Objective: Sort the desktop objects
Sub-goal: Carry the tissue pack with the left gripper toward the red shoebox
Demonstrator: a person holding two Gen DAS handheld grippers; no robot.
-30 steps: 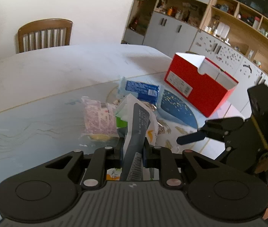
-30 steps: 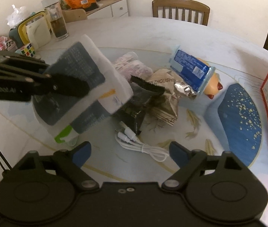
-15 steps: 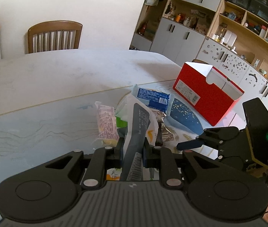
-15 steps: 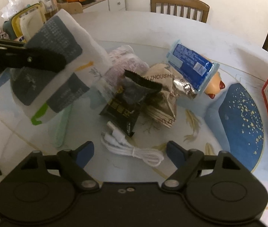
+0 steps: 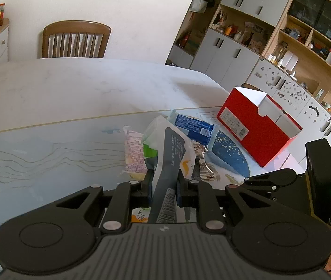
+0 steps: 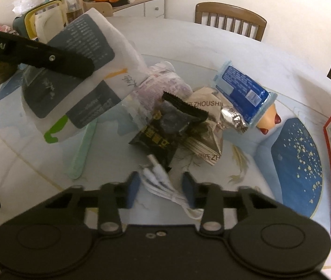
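The right gripper (image 6: 160, 187), jaws closing, straddles a coiled white cable (image 6: 165, 184) on the glossy, wave-patterned table (image 6: 254, 53), its blue pads not visibly pressing yet. The left gripper (image 5: 164, 182) is clamped on a soft white-and-grey pack (image 5: 170, 154) held above the table. Beyond lie a crinkled black sachet (image 6: 163, 133), a blue packet (image 6: 242, 91) and a red cardboard box (image 5: 254, 126) near the far edge.

Both views are fisheye: straight lines bow hard near the edges, corners go black. Left wrist view is bright, even daylight, sharp, with soft shadows on the table (image 5: 95, 98). Right wrist view is dimmer and warmer; the white cable (image 6: 165, 184) and the right gripper (image 6: 160, 186) fingers smear with motion blur as the jaws close.
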